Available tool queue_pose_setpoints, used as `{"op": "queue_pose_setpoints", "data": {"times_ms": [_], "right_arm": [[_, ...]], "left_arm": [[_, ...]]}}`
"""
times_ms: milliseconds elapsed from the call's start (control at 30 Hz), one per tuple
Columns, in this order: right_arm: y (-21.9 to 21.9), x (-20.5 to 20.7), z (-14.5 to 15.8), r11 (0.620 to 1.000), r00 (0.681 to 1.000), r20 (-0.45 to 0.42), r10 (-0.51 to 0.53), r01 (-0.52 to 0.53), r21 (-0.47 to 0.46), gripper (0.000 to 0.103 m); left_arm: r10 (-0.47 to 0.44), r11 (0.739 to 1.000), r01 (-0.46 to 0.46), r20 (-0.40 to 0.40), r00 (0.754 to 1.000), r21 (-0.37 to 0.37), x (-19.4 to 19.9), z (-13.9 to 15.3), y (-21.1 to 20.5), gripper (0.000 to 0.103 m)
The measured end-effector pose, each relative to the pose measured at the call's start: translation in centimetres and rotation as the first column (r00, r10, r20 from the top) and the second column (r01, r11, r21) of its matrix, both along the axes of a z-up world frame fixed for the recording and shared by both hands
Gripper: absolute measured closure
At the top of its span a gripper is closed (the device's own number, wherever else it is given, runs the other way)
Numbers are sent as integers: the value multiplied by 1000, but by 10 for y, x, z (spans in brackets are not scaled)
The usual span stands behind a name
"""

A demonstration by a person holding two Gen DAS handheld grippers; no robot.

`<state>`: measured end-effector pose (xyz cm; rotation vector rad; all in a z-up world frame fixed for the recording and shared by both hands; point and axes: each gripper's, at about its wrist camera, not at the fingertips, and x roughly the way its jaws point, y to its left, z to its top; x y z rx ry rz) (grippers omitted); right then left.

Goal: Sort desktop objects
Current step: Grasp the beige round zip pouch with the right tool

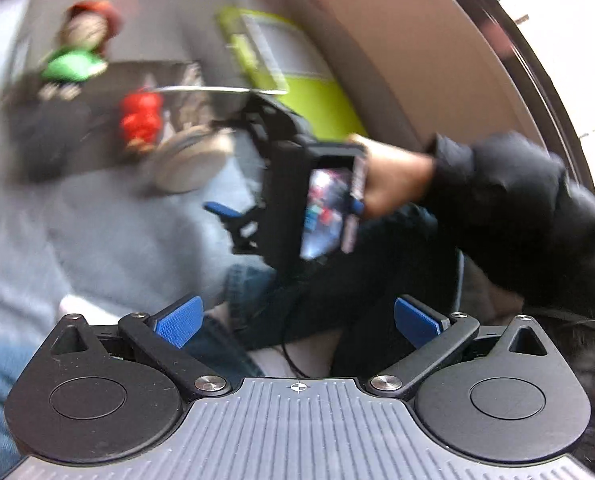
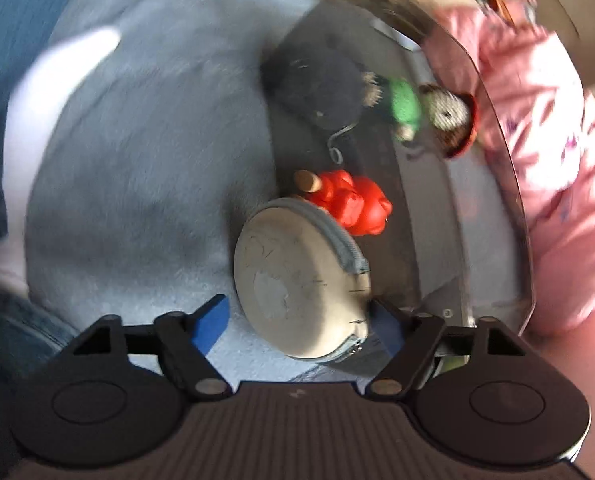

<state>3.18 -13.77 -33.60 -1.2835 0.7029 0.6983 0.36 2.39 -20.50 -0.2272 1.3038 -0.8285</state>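
Note:
A round beige zip pouch [image 2: 297,276] lies at the edge of a grey tray [image 2: 421,232], half on the light blue blanket [image 2: 137,168]. My right gripper [image 2: 299,322] stands open around the pouch. Its left pad is clear of the pouch and its right pad is close to the rim. Behind the pouch lie a red toy figure [image 2: 351,204], a doll in a green dress [image 2: 407,106] and a dark fuzzy pouch [image 2: 317,84]. My left gripper [image 1: 299,320] hangs open and empty above the blanket. Its blurred view shows the right gripper [image 1: 229,166] at the pouch [image 1: 189,160].
A lime-green book [image 1: 297,64] lies beside the tray [image 1: 157,8]. A hand [image 1: 393,180] in a black sleeve [image 1: 517,200] holds the right gripper. Pink cloth [image 2: 545,128] lies past the tray's far side. Something white [image 2: 57,80] and denim-clad legs are at the left.

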Motion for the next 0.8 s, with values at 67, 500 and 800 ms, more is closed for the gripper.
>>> {"op": "queue_pose_setpoints", "data": {"times_ms": [67,500,800], "right_arm": [[5,-3,-6,999,999,18,32,-32,-13,11],[6,6,11,999,989,-144,-41,36,-32,32],[20,21,29,985,954,-250,-168,169,-15,61]], "left_arm": [[31,999,-31,-6,999,-12,2,-3,12,0],[6,997,-8,-16,1000,-81,2,-15,13,0],[-123,992,120,76,990,39,-7,-10,-10,0]]}}
